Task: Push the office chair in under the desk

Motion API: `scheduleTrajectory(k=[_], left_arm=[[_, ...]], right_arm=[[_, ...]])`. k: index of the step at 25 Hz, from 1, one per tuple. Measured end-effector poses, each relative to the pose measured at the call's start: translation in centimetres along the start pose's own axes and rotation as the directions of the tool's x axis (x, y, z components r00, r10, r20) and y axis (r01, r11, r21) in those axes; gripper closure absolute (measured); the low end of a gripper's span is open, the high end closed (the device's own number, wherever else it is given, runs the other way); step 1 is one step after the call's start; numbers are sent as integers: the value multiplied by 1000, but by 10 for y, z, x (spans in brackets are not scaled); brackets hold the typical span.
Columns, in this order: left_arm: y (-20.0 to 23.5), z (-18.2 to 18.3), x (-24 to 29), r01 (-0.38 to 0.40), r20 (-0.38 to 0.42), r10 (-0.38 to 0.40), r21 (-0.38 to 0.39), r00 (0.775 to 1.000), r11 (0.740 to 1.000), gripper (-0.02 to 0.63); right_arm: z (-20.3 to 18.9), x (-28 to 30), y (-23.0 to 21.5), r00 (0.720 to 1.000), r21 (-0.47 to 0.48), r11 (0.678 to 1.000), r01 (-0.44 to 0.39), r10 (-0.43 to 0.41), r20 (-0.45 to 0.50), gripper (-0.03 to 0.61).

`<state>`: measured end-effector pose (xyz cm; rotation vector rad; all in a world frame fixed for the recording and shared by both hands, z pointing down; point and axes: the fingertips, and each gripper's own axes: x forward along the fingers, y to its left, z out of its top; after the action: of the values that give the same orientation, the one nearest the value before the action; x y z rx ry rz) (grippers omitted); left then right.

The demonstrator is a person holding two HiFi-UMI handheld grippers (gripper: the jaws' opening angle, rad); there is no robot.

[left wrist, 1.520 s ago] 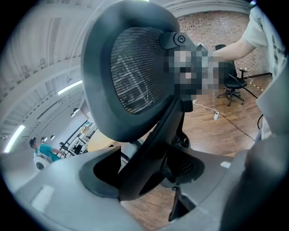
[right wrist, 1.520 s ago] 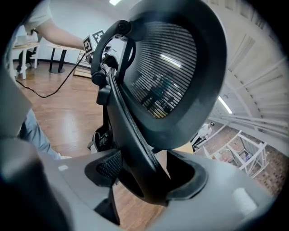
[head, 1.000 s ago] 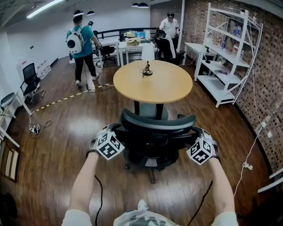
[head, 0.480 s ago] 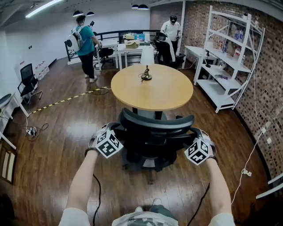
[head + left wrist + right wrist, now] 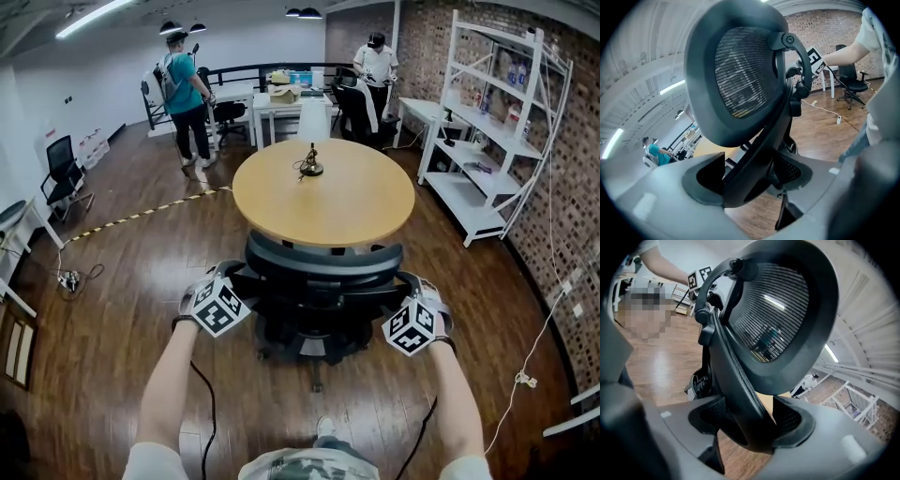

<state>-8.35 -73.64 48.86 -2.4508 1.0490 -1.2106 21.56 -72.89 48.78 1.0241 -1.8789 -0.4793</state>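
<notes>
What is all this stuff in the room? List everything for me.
chair: one, black mesh, against the table's near edge
table: one, round, light wood, mid-room
lamp: one, white shade, dark base, on the table's far side
shelf: one, white, along the brick wall at right
people: two, one in teal, one in white, at the far end
spare chair: one, black, by the left wall
tape: one strip, yellow and black, on the floor at left
floor: dark wood
left tongs: one, grey, closed on the chair's back
right tongs: one, grey, closed on the chair's back
arms: two, bare, at the bottom
</notes>
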Motion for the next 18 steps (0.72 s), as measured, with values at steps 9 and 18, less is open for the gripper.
scheduleTrajectory(k=[9,18], left_arm=[[13,-4,25,-17,-4,17,-11,1000,1000,265],[13,-5,27,-19,6,19,-6,1000,1000,264]], right_arm=[[-5,33,-10,1000,-10,1000,-3,3,7,279],[-7,40,-12,1000,-37,999,12,-12,12,281]])
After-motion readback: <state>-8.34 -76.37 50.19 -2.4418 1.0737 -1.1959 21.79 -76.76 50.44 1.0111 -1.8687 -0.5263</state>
